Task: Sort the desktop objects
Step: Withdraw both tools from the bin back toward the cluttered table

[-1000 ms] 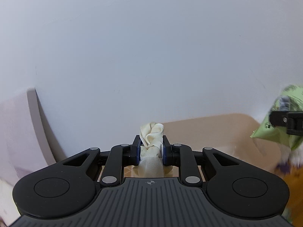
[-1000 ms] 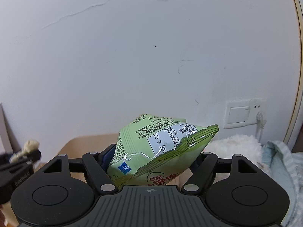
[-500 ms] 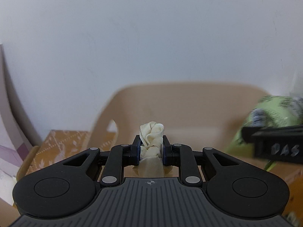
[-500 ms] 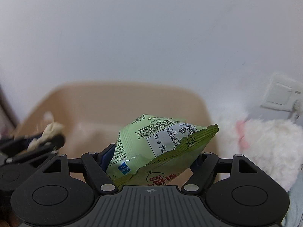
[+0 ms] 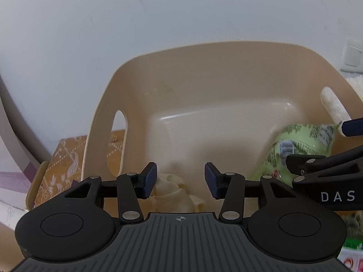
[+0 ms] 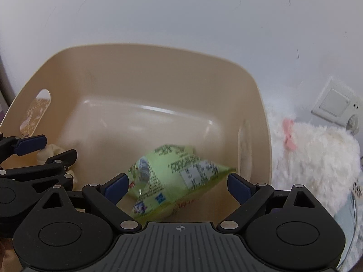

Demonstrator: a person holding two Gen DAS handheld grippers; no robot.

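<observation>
Left tongs (image 5: 180, 180): spread wide, gripping nothing, above the bin.
Right tongs (image 6: 177, 187): spread wide, gripping nothing.
Cream cloth (image 5: 173, 195): loose inside the beige bin (image 5: 204, 68), near its left side.
Green snack bag (image 6: 174, 176): blurred, inside the bin, right of the cloth.

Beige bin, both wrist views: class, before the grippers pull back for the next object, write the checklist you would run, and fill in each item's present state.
1. Left gripper open, off the cream cloth: ok.
2. Right gripper open around the green snack bag: ok.
3. Cloth inside the beige bin: ok.
4. Snack bag settled on the bin floor: cannot tell, it is blurred.
5. The two grippers apart from each other: ok, though close.
6. Bag clear of the right gripper's fingers: cannot tell.
</observation>
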